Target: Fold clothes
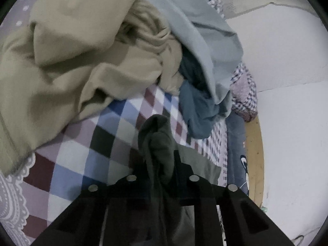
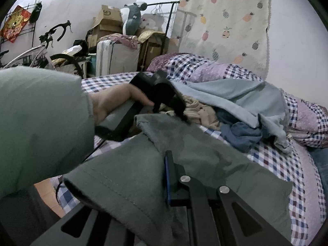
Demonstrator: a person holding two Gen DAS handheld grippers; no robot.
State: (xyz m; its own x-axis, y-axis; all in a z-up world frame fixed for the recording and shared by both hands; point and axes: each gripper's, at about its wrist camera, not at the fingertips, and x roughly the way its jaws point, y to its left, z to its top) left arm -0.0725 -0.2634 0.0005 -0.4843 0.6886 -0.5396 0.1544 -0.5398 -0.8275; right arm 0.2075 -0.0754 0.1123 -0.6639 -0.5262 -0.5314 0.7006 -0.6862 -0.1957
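A dark grey-green garment [image 2: 205, 164] is stretched over the checked bedsheet [image 1: 82, 155] between my two grippers. In the left wrist view, my left gripper [image 1: 161, 155] is shut on a bunched fold of the garment [image 1: 157, 141], which rises between its fingers. From the right wrist view, that left gripper [image 2: 180, 114] is held by a hand [image 2: 114, 100] and pinches the garment's far corner. My right gripper [image 2: 166, 160] is shut on the near part of the garment. Its blue-padded right finger [image 2: 168, 176] shows. The cloth hides the other finger.
A pile of clothes lies just beyond: a beige garment [image 1: 67, 61], a light blue-grey one [image 1: 201, 32] and a teal one [image 1: 198, 112]. A purple quilt [image 2: 215, 69] sits at the back. The bed's wooden edge [image 1: 255, 153] is on the right. A bicycle [image 2: 47, 49] and boxes [image 2: 108, 24] stand beyond the bed.
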